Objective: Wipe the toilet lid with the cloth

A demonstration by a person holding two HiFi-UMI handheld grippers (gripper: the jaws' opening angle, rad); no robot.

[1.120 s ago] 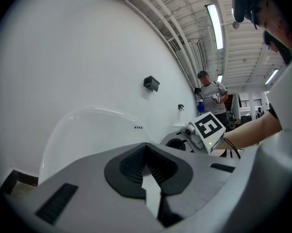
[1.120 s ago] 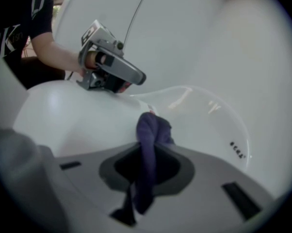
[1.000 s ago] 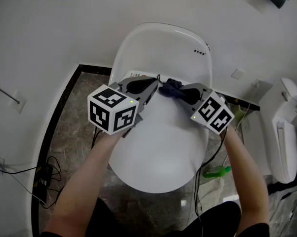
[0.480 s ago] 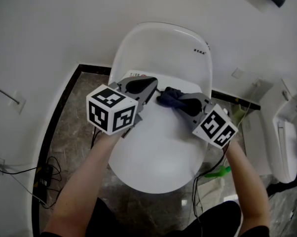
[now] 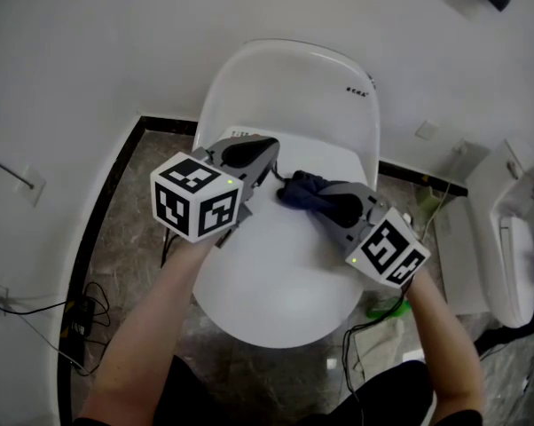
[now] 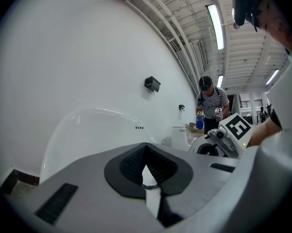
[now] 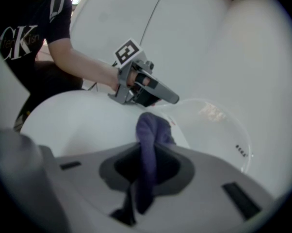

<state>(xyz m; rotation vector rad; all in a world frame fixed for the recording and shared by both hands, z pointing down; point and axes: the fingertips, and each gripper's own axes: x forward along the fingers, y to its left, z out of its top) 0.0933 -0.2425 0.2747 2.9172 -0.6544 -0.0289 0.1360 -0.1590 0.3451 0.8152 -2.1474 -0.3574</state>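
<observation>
A white toilet lid [image 5: 280, 269] lies flat below me, with an upright white shell [image 5: 294, 91] behind it. A dark blue cloth [image 5: 299, 190] rests on the lid's rear part, bunched up. My right gripper [image 5: 318, 199] is shut on the cloth, which in the right gripper view [image 7: 151, 132] hangs out between the jaws over the lid. Just left of the cloth and apart from it, my left gripper [image 5: 269, 160] hovers over the lid's back left, shut with nothing in it. The right gripper view shows that left gripper [image 7: 171, 99] beyond the cloth.
A second white toilet [image 5: 515, 238] stands at the right. A green object [image 5: 393, 309] lies on the stone floor to the lid's right. Cables and a socket box [image 5: 76, 318] lie at the left near the white wall. A person in a striped shirt [image 6: 211, 103] stands far off.
My right gripper has drawn the cloth toward me and slightly left across the lid. The left gripper has barely shifted.
</observation>
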